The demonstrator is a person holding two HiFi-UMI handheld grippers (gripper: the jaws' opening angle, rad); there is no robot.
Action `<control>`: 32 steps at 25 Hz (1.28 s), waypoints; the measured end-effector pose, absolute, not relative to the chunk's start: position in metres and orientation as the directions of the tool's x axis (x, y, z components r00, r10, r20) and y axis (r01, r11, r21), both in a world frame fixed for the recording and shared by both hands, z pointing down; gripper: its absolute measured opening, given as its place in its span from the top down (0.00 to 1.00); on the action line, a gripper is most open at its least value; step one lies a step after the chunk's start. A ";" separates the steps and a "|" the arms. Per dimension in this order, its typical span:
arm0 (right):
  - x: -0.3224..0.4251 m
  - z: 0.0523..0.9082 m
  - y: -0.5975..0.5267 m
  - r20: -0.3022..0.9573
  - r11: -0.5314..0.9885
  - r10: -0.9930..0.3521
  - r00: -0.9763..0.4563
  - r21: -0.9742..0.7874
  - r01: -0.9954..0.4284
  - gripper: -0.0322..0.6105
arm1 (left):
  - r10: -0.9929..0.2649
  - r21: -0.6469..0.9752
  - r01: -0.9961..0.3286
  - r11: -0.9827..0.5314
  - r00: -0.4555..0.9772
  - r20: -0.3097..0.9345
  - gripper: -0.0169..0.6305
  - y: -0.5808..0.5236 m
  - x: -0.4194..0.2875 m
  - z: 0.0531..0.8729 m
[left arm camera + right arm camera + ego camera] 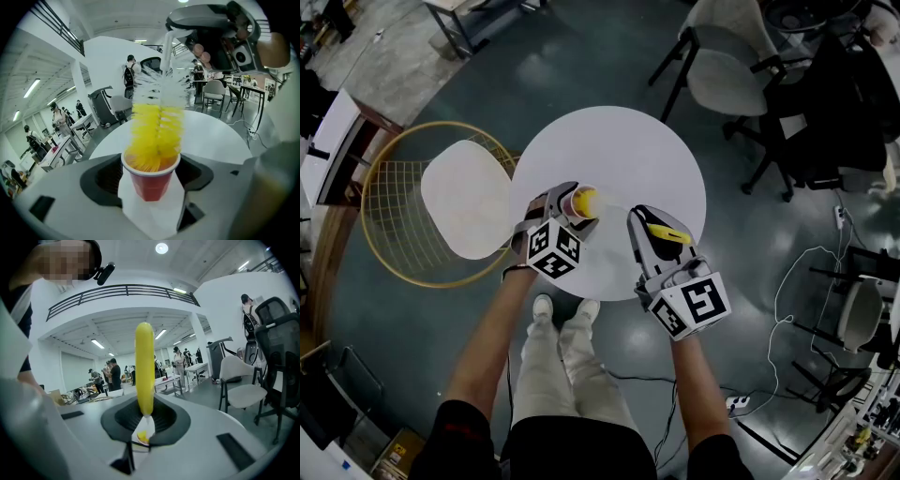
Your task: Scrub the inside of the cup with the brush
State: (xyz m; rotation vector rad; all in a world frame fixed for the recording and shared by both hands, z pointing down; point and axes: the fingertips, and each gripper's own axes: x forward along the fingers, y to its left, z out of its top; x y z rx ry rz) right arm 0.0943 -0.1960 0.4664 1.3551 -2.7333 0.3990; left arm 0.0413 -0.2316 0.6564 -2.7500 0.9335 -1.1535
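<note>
A person stands over a round white table [619,150], the left gripper [574,204] clamped on a red cup [151,182], seemingly to steady it upright. The right gripper [661,234] is closed on the yellow handle [144,366] of the brush [157,129], whose yellow bristles sit down in the cup's mouth, placed for scrubbing. A wire chair [464,197] stands just beside the table on the person's left, apart from both grippers.

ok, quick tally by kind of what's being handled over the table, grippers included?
cup: 1
brush: 1
grippers: 2 (left gripper on the cup, right gripper on the brush)
total: 4
</note>
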 end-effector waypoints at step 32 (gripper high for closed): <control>0.095 0.507 -0.200 0.243 0.550 -0.759 -0.604 -0.258 -0.794 0.88 | -0.468 -0.260 -0.399 -0.879 0.622 0.628 0.44 -0.206 0.061 0.655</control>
